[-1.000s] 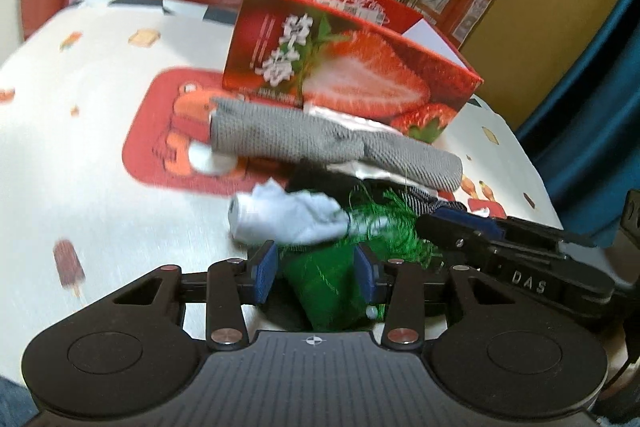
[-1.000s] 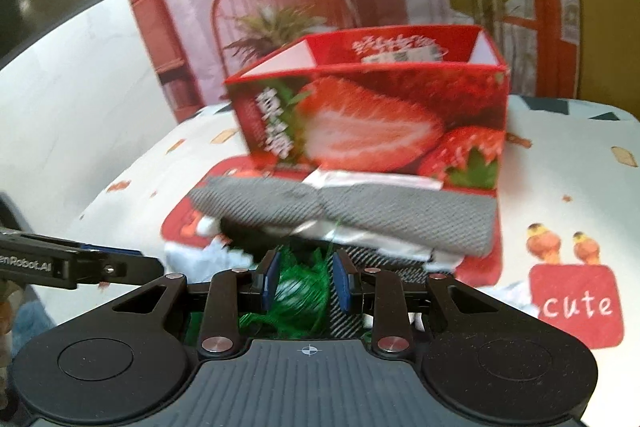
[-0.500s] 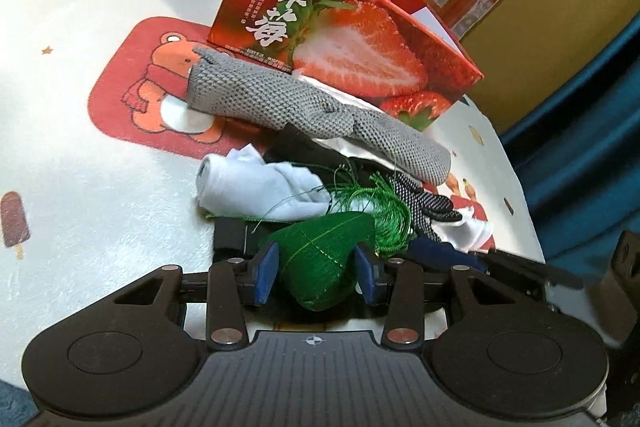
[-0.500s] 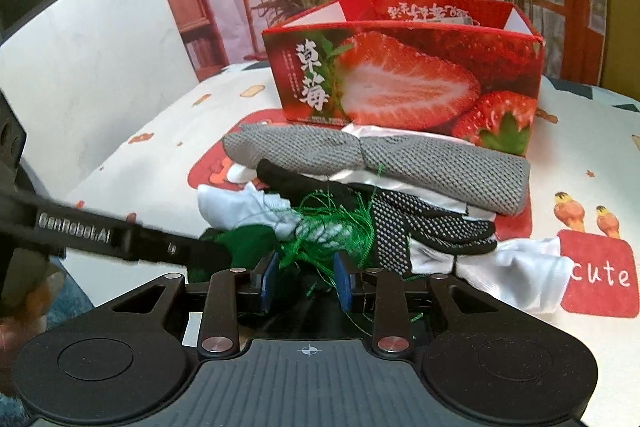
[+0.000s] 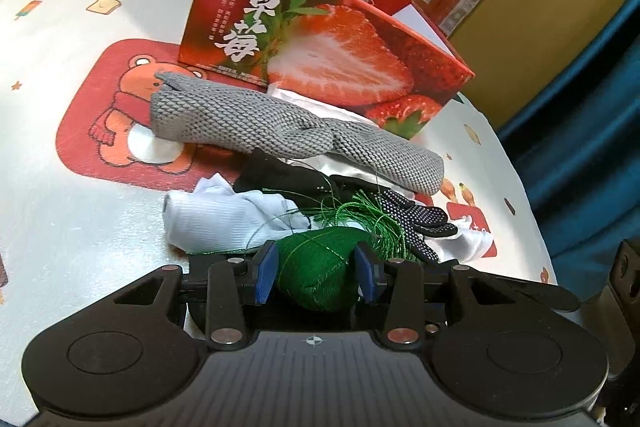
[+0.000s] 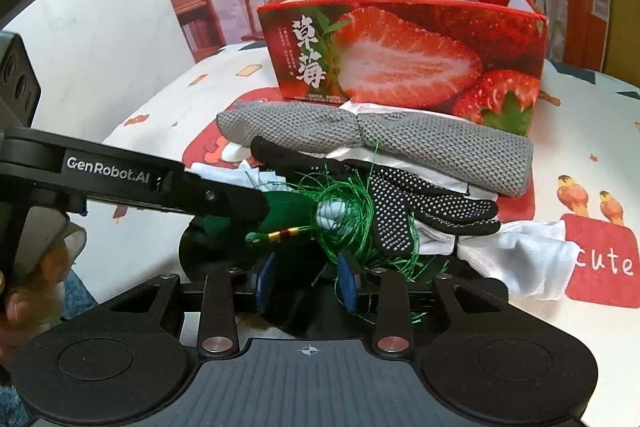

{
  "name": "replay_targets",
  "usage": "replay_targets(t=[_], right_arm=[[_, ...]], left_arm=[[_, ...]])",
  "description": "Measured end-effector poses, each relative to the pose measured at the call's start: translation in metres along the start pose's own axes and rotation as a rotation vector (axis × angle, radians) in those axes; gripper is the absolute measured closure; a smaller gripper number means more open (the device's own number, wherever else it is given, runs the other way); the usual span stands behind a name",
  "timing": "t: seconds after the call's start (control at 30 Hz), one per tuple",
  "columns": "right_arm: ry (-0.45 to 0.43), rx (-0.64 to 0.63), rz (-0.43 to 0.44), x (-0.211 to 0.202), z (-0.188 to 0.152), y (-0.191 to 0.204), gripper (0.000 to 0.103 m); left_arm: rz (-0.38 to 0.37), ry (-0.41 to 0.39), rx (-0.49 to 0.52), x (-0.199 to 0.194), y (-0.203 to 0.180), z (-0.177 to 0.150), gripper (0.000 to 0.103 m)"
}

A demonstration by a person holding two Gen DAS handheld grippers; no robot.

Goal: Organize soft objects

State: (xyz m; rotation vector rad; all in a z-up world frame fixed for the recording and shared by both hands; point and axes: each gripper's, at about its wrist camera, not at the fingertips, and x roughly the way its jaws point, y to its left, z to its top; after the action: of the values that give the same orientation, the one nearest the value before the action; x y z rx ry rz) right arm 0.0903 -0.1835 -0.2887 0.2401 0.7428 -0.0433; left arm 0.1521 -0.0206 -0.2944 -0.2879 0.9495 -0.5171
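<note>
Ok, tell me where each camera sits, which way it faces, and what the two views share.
Left wrist: on the left gripper, looking down along its fingers across the table at the green pouch clamped between them; the cloth pile and strawberry box lie beyond.
Right wrist: on the right gripper, facing the same pile; its jaws are opening among green tassel threads. The left gripper's finger and a hand show at its left.
Shared: pouch, box, grey knit cloth, dotted black glove.
</note>
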Motion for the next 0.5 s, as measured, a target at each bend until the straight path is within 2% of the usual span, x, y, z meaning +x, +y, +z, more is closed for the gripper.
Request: replay_targets(t=[0.5], right_arm=[[0.020,-0.019,0.016,0.010,0.001,0.001,0.070]], left_arm=[[-0.041,0.003,-0.074,-0.001,0.016,-0.008,0.059]])
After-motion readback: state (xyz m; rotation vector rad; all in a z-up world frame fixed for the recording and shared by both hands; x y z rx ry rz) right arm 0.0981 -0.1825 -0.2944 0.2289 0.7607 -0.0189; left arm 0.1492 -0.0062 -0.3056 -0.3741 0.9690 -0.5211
